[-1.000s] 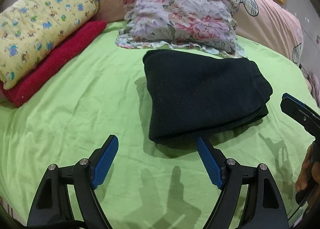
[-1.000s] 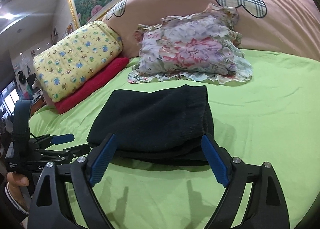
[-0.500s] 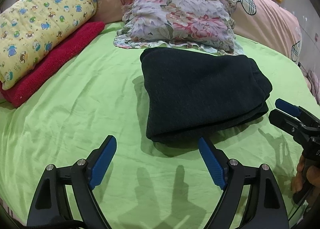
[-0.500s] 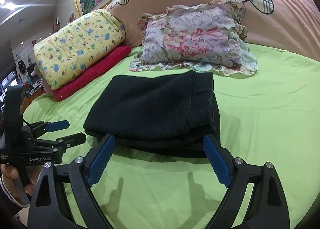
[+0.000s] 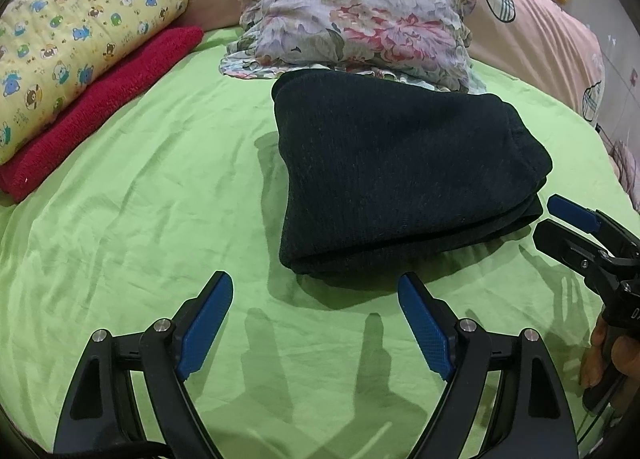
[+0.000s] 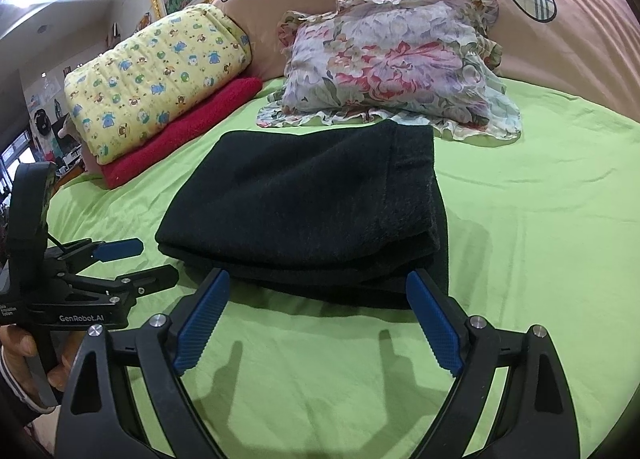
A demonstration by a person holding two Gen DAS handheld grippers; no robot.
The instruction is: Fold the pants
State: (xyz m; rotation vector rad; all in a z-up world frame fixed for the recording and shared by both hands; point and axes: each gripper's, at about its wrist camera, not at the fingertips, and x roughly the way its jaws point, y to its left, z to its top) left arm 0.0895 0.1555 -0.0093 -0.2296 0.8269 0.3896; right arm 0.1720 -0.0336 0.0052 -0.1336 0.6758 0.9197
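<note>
The black pants [image 5: 392, 167] lie folded into a thick rectangle on the green bed sheet [image 5: 140, 219]; they also show in the right wrist view [image 6: 308, 211]. My left gripper [image 5: 316, 291] is open and empty, just short of the pants' near left corner. My right gripper [image 6: 316, 291] is open and empty, its fingertips at the near edge of the folded pants. The right gripper shows at the right edge of the left wrist view [image 5: 568, 223], and the left gripper shows at the left of the right wrist view [image 6: 132, 263].
A floral pillow [image 5: 360, 19] lies just behind the pants. A yellow patterned quilt [image 5: 72, 39] rests on a folded red blanket [image 5: 104, 107] at the back left. A pink bolster with plaid hearts [image 6: 560, 31] runs along the back.
Both grippers have shifted slightly relative to the pants and stay open. The right gripper has come closer to the pants' near edge. The pants have not moved.
</note>
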